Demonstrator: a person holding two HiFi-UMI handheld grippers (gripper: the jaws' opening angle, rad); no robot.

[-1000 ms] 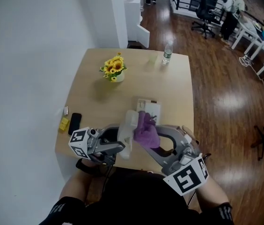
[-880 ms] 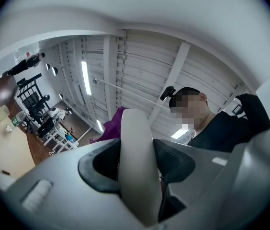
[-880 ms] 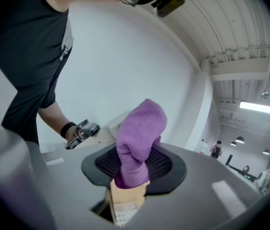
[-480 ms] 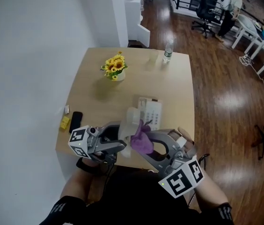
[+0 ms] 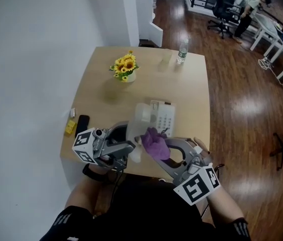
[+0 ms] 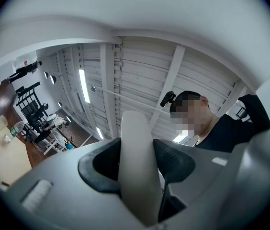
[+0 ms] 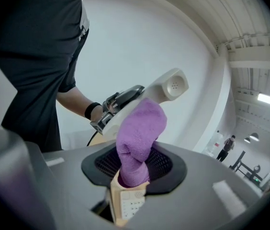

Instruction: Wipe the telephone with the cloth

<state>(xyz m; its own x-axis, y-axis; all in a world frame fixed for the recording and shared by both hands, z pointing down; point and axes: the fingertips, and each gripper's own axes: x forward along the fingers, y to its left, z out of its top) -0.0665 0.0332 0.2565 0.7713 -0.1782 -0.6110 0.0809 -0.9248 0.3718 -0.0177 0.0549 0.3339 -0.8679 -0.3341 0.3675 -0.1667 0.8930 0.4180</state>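
Purple cloth (image 7: 140, 128), clamped in the right tool (image 7: 134, 169), rests against the white handset (image 6: 135, 138) pinched by the left tool (image 6: 138, 164); hard pressure could twist it free.

1. The cloth (image 7: 140, 138) is purple, soft and nappy, like towelling.
2. The handset (image 6: 136, 166) is smooth off-white plastic with a slight sheen.
3. The right gripper (image 7: 135, 170) has a matt grey plastic body; its pads (image 7: 165, 166) are black with a fine grid texture.
4. The table (image 5: 191, 94) is pale matt wood; the floor (image 5: 242, 99), at the frame's right, is dark glossy wood.
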